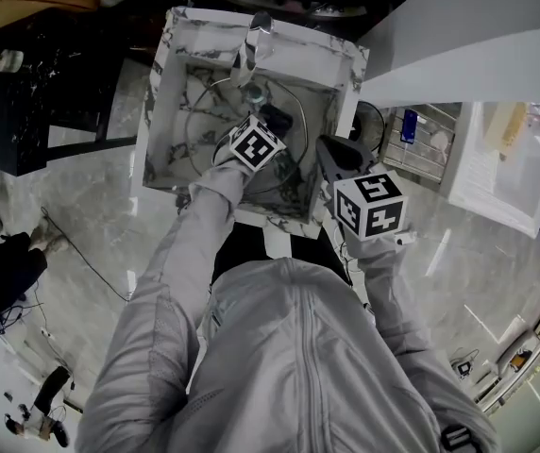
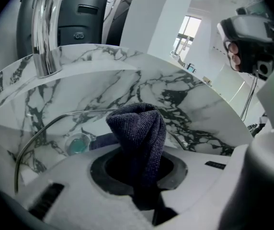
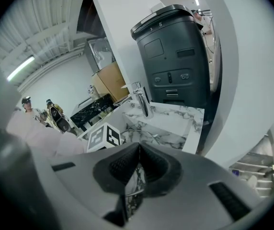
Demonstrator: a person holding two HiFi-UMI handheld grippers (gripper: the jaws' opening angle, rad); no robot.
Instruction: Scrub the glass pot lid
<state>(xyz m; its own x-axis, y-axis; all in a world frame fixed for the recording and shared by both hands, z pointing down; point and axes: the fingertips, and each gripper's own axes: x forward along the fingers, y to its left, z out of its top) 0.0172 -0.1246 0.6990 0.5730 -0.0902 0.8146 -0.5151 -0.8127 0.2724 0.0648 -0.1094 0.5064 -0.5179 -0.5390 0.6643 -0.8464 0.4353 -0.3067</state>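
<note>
Glass pot lid (image 1: 221, 111) standing in the sink (image 1: 317, 51). Left gripper (image 2: 140, 169) pinching a dark cloth (image 2: 139, 131); right gripper (image 3: 136, 170) nipping the lid's right rim. Probably heavy, slippery, breakable; hold the rim.

Cool, even indoor light comes from a ceiling strip lamp (image 3: 19, 68) and a bright window (image 2: 187, 30). It leaves streaky glare on the polished floor (image 1: 459, 291) and a thin highlight along the rim of the glass pot lid (image 2: 41, 128), while the sink (image 1: 171, 92) basin lies in soft shadow. Both gripper views bend strongly and darken towards the edges; the dark cloth (image 2: 139, 138) is sharp, but the shell of the left gripper (image 2: 149, 195) near the lens is blurred.
</note>
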